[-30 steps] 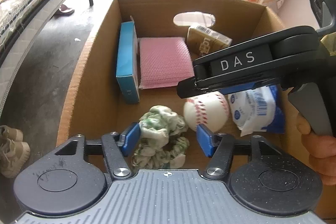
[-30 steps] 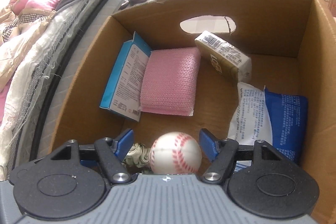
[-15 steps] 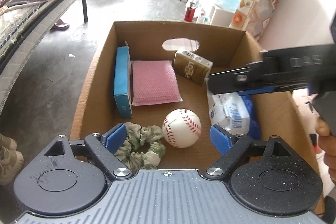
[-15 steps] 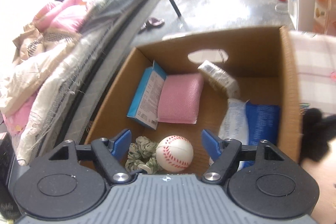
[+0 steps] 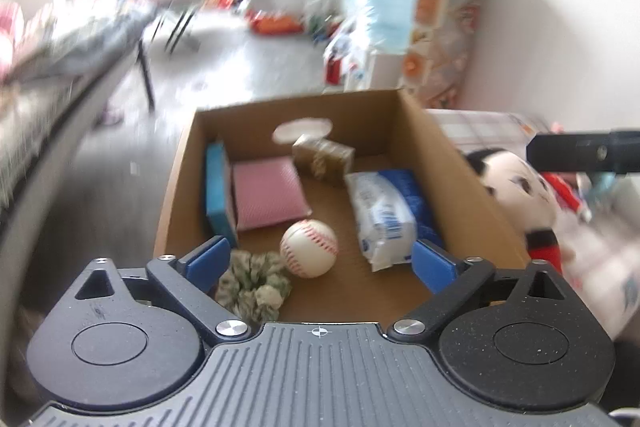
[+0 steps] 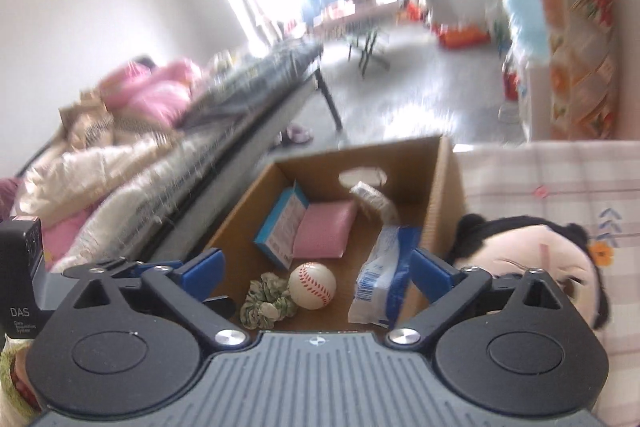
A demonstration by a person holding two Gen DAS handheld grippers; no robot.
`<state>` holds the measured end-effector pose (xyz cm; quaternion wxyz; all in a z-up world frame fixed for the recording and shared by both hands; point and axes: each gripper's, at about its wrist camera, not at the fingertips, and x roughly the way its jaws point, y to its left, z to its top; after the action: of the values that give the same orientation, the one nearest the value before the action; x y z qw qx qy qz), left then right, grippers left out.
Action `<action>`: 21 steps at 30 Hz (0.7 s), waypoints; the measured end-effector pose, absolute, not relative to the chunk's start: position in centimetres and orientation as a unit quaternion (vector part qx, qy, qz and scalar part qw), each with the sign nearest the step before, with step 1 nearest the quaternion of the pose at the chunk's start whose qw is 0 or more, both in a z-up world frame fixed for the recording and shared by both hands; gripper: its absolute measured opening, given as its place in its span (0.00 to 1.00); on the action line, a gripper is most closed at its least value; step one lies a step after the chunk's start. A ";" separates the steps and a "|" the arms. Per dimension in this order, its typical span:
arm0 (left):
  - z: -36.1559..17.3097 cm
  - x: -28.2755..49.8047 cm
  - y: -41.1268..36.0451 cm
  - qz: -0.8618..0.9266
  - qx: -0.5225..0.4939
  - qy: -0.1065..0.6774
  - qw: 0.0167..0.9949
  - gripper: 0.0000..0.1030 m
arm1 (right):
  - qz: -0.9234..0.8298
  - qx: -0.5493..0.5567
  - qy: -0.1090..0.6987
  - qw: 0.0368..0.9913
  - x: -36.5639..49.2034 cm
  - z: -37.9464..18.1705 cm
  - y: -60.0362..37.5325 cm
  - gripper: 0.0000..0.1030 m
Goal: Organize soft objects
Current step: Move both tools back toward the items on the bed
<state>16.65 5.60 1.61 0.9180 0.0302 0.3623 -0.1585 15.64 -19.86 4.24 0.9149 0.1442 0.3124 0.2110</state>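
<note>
Cardboard box (image 5: 452,163) holds the sorted items, the plush doll (image 6: 532,267) lies just beside it, light and squashy, best pinched at its head, and my left gripper (image 5: 320,259) and right gripper (image 6: 316,269), jaws just opened, carry nothing.

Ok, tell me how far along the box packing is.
Done: the baseball and green scrunchie lie in the cardboard box beside the pink sponge. In hand: nothing; the left hand-held gripper and right hand-held gripper have just been opening, with nothing between their fingers. Left: the plush doll lies outside the box.
</note>
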 end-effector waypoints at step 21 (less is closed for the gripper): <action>6.9 11.8 -8.8 -0.302 0.065 0.300 0.902 1.00 | -0.051 0.304 0.149 0.940 -2.3 -2.6 -37.2 1.00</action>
<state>11.80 -8.84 6.86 0.9024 0.0653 0.3002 -0.3020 -2.28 -37.19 -2.61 0.9396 0.3039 0.1490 -0.0508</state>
